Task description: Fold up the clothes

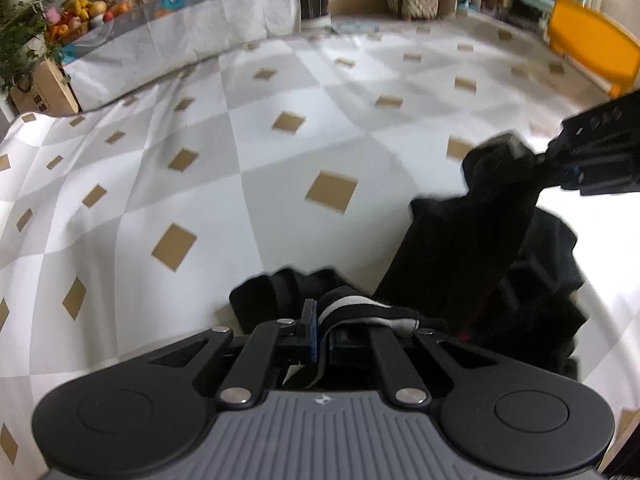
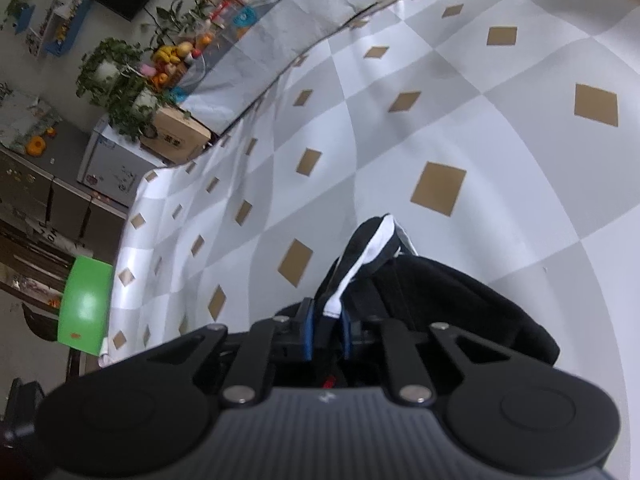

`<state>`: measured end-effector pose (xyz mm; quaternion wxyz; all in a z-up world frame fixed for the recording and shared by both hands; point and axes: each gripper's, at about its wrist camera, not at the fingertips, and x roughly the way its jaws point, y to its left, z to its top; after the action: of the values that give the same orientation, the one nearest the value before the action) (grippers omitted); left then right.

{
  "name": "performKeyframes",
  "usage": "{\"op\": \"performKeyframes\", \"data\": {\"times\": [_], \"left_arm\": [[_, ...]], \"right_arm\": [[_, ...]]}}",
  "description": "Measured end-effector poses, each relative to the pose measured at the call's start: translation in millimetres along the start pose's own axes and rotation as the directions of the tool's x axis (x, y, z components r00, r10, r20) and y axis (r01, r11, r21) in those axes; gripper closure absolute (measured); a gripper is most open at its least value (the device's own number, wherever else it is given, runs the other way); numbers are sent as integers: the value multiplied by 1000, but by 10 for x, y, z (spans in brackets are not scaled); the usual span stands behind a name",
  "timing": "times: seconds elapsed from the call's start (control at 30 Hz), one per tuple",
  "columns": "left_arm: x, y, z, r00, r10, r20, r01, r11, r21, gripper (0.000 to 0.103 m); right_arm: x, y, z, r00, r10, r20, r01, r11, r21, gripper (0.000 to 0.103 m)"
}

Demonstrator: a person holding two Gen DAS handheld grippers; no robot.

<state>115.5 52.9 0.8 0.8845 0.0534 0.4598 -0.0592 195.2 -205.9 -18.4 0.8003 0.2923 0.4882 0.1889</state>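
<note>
A black garment with a white stripe (image 1: 472, 248) hangs between my two grippers above the checked tablecloth (image 1: 200, 152). My left gripper (image 1: 322, 340) is shut on a striped edge of it. In the left wrist view my right gripper (image 1: 532, 156) comes in from the right, shut on another bunched part of the garment. In the right wrist view my right gripper (image 2: 326, 332) is shut on the black garment (image 2: 440, 296), its white-striped edge sticking out past the fingers.
The table is covered by a grey and white checked cloth with brown diamonds (image 2: 440, 188). A side counter with fruit and plants (image 1: 80, 12) stands at the back left. An orange chair (image 1: 592, 48) is at the right, a green stool (image 2: 84, 304) at the left.
</note>
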Motion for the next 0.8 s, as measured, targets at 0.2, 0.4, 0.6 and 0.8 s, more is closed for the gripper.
{"op": "performKeyframes", "data": {"times": [0.2, 0.4, 0.6, 0.8], "left_arm": [[-267, -65, 51, 996, 27, 84, -26, 1000, -14, 99], [-497, -145, -2, 982, 125, 140, -124, 992, -17, 99], [-771, -237, -194, 968, 177, 176, -168, 984, -65, 99], [-856, -246, -384, 972, 187, 144, -174, 980, -100, 99]], "right_arm": [[-230, 109, -3, 995, 68, 70, -69, 998, 10, 93], [-514, 200, -113, 981, 128, 148, -132, 991, 18, 93], [-859, 258, -400, 960, 160, 231, -165, 986, 6, 93], [-980, 242, -567, 970, 66, 234, -65, 998, -11, 88]]}}
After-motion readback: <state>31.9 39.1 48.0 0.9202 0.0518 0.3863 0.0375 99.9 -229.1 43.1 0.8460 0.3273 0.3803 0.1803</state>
